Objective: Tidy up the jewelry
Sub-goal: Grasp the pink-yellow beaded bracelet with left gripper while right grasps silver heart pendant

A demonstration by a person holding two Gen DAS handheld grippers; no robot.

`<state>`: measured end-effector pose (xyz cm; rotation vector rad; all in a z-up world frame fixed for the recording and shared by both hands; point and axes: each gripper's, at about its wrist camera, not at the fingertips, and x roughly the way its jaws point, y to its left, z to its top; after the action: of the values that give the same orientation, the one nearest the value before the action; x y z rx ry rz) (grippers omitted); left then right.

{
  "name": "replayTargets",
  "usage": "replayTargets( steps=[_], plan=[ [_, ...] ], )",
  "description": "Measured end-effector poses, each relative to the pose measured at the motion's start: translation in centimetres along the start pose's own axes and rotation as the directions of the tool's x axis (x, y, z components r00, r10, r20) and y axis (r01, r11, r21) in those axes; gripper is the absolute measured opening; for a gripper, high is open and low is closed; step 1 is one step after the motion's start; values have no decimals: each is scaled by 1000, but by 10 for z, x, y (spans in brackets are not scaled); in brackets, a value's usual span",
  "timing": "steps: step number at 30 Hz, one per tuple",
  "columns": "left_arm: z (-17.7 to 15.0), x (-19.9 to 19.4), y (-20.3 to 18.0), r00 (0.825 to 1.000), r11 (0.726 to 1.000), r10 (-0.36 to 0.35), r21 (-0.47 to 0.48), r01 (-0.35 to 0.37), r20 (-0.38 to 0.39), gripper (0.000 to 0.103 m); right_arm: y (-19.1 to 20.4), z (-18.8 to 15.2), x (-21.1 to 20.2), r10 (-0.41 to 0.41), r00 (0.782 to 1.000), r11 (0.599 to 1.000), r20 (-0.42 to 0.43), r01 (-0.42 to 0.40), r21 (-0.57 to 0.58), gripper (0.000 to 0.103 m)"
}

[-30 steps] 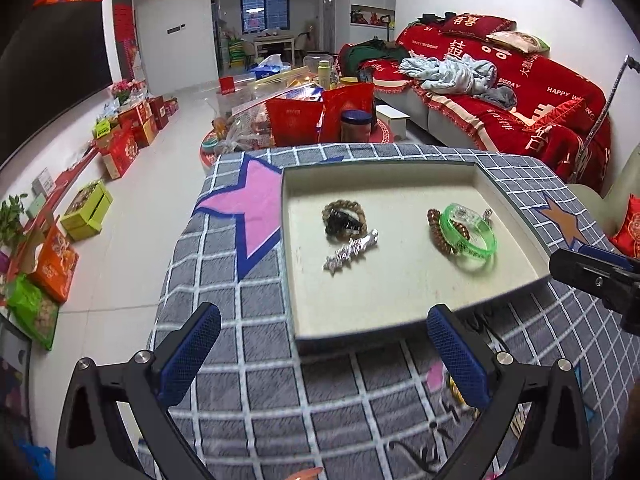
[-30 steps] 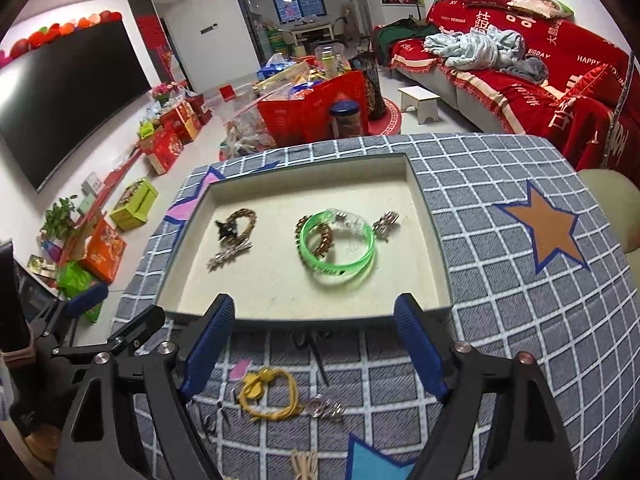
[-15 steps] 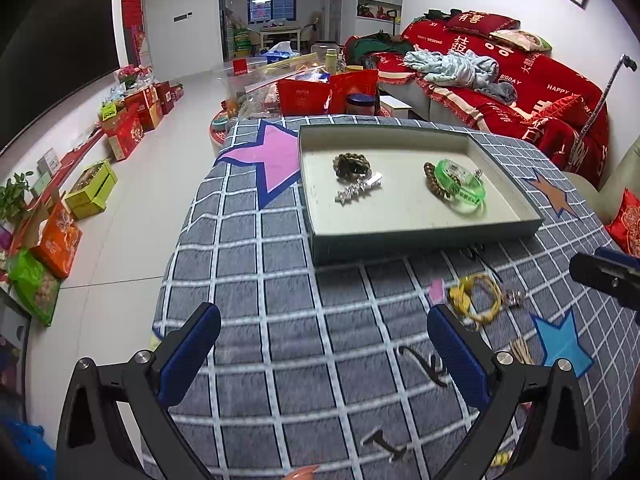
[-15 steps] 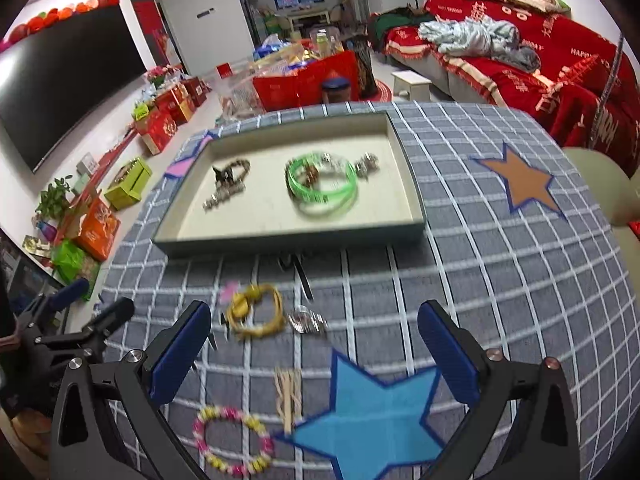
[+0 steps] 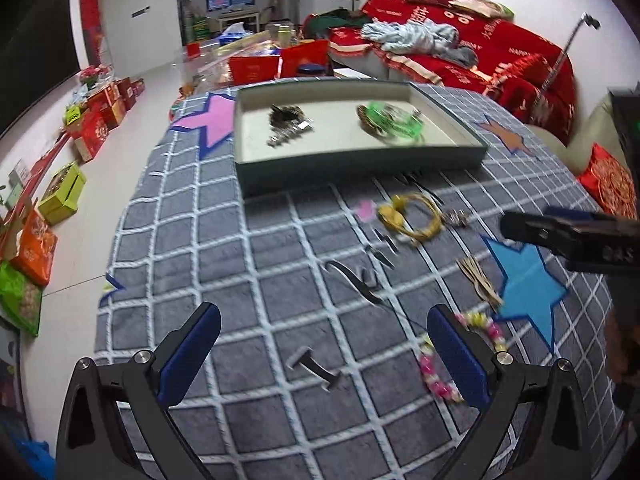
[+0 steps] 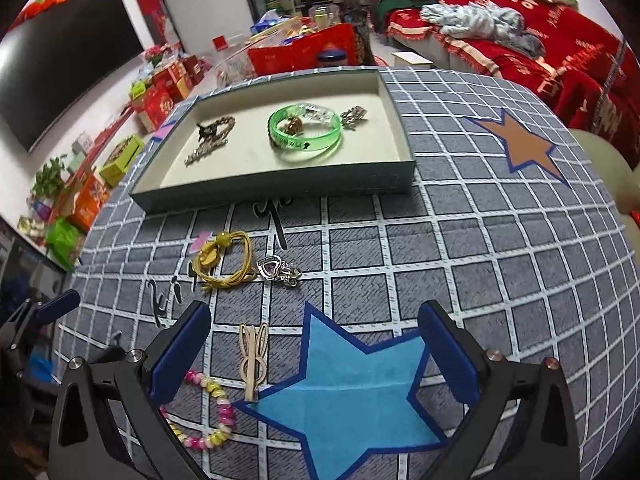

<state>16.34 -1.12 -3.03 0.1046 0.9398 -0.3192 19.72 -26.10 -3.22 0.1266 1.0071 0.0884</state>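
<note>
A shallow grey-green tray (image 6: 280, 188) (image 5: 360, 170) at the far side of the table holds a green bangle (image 6: 305, 132), a brown bead bracelet, a silver chain and a dark clip. Loose on the checked cloth nearer me lie a yellow cord bracelet (image 6: 222, 258) (image 5: 412, 216), a heart pendant (image 6: 278, 270), a beige hair clip (image 6: 253, 356) and a pink-yellow bead bracelet (image 6: 212, 412) (image 5: 436, 368). My left gripper (image 5: 324, 352) is open and empty above the cloth. My right gripper (image 6: 316, 352) is open and empty above the blue star.
The table's left edge drops to a floor with boxes and bags (image 5: 36, 248). A red sofa (image 5: 500, 60) stands at the far right. The right gripper's finger (image 5: 560, 232) reaches in from the right of the left wrist view.
Both grippers have pulled back from the tray toward the near side of the table. The loose jewelry on the cloth has come into view. Both stay open.
</note>
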Motion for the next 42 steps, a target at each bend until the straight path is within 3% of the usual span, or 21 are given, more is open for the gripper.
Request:
replayTargets(
  steps=[7,14,19,24,27,30,34,37,38,40,42],
  plan=[
    [-12,7,-19,999,1000,-22,4,22,-30,103,12,-2,12,-16,1000,992,-17,14,-124,99],
    [-17,10,-36,998,999,-41,34,42,-38,103,13,2,25,0,999,990,-38,-5,-144,93],
    [-18,14,-43,999,998,-33,46,35,-42,103,17,6,34,-4,998,987,-56,-5,-161,74],
    [-21,19,-47,998,998,-32,61,35,-55,103,27,11,42,-21,998,978,-56,9,-210,67],
    [-22,18,-52,999,996,-26,88,29,-43,94,33,12,45,-21,998,972,-56,8,-235,65],
    [-22,18,-56,999,995,-28,100,32,-44,93,38,12,45,-25,998,969,-50,12,-246,54],
    [-20,16,-60,999,993,-35,114,39,-37,75,39,13,42,-27,998,971,-50,15,-238,31],
    [-20,15,-62,998,991,-49,124,53,-32,58,36,12,41,-24,998,973,-53,11,-232,28],
    [-19,15,-62,998,991,-54,124,57,-31,48,36,12,40,-27,998,973,-50,15,-231,26],
    [-19,14,-62,998,990,-61,124,64,-30,36,32,11,38,-27,998,978,-48,17,-210,8],
    [-18,14,-58,996,990,-84,107,87,-33,28,26,10,35,-11,999,986,-51,2,-168,5]
  ],
)
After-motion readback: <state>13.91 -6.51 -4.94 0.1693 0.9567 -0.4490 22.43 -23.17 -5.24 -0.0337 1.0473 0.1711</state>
